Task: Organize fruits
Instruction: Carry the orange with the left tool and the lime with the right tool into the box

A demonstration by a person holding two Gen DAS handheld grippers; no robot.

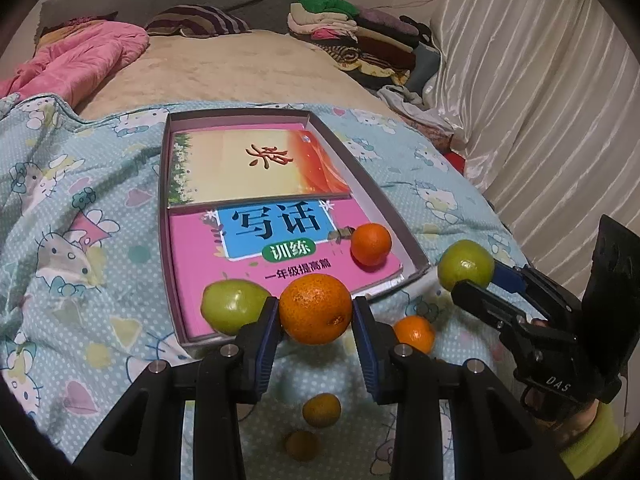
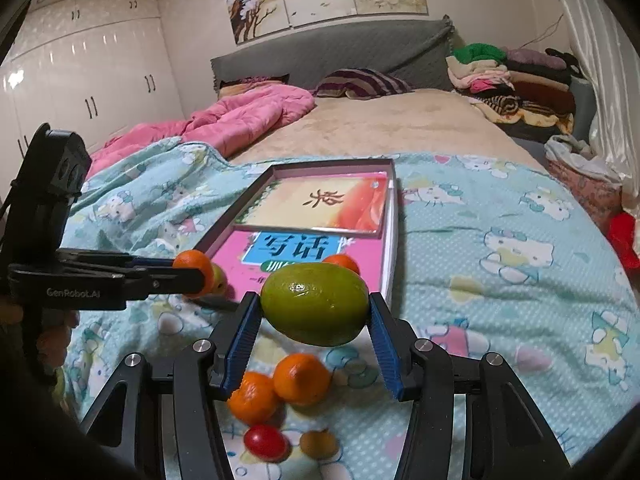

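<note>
My left gripper [image 1: 316, 305] is shut on a large orange [image 1: 316, 320], held above the near edge of a shallow grey box [image 1: 165, 200]. Inside the box a green fruit [image 1: 230, 306] and a small orange [image 1: 371, 244] rest on a pink book [image 1: 192, 256]. My right gripper [image 2: 313, 300] is shut on a second green fruit [image 2: 316, 308], held above the bedspread to the right of the box's [image 2: 332, 164] near corner. The left wrist view shows that right gripper [image 1: 474, 278] with its green fruit [image 1: 466, 266] at the right. The left gripper [image 2: 192, 272] appears at the left of the right wrist view.
Loose fruit lies on the cat-print bedspread [image 2: 500, 280] below the grippers: two oranges [image 2: 302, 378] [image 2: 253, 396], a red tomato [image 2: 266, 442] and a small orange fruit [image 2: 318, 444]. Another book [image 1: 240, 168] fills the box's far half. A pink quilt [image 2: 248, 120] and stacked clothes [image 2: 512, 76] lie farther back.
</note>
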